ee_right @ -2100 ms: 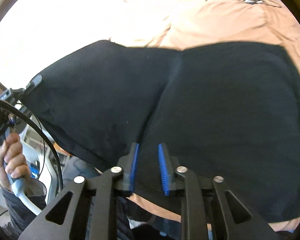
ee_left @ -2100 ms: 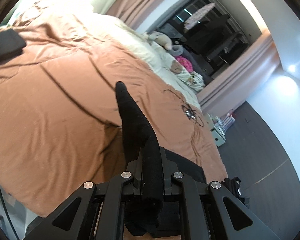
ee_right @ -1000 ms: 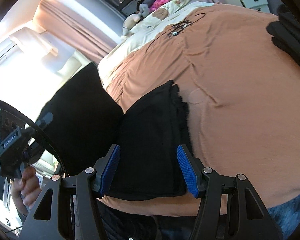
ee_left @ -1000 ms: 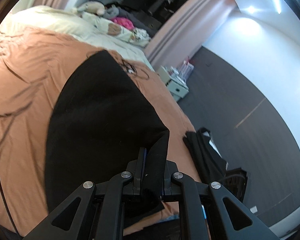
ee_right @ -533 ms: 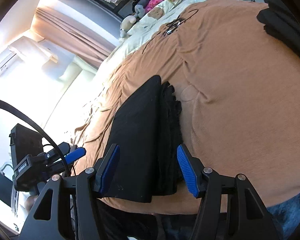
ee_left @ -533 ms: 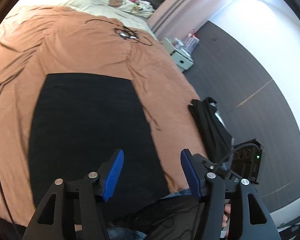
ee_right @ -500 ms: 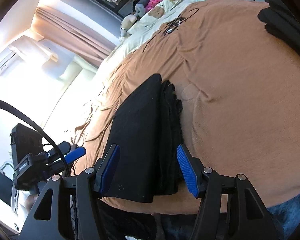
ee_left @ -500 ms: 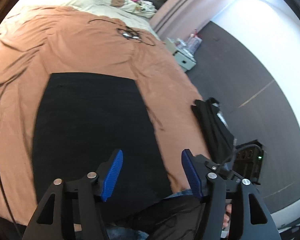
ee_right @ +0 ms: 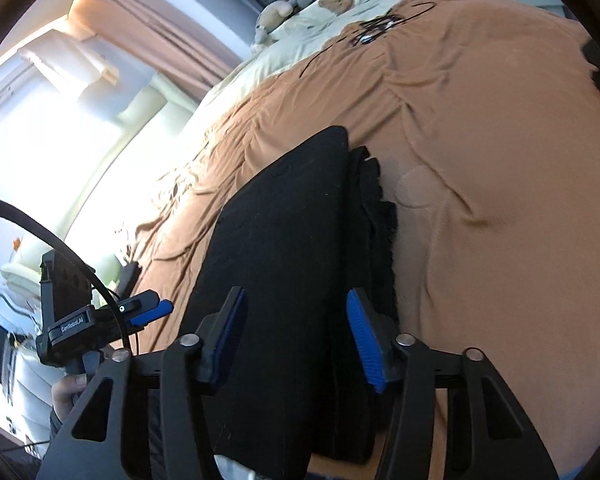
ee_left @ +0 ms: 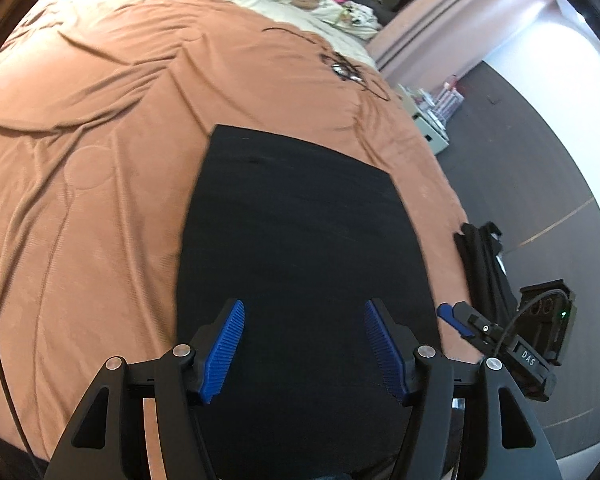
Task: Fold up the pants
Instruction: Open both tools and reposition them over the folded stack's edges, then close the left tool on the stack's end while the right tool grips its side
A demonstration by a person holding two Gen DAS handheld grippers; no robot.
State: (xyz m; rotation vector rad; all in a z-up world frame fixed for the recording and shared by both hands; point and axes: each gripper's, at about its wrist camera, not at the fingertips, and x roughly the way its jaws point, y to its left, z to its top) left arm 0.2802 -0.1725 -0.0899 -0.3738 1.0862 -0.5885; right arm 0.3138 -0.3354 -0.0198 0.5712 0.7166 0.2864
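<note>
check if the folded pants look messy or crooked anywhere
Mostly neat: the pants lie flat on the bedspread. In the right wrist view, lower layers stick out ragged past the top layer's right edge, so the edges aren't aligned.

The folded black pants [ee_left: 300, 248] lie flat on the brown bedspread [ee_left: 92, 184], and wide bare cover spreads to their left and beyond their far edge. Past that far edge a tangle of dark cable [ee_left: 346, 70] lies on the cover, well apart from the pants. Right of the pants the bed ends, with a dark garment [ee_left: 484, 264] hanging just past its edge. Further back, soft toys [ee_right: 276, 14] crowd the pillows.
</note>
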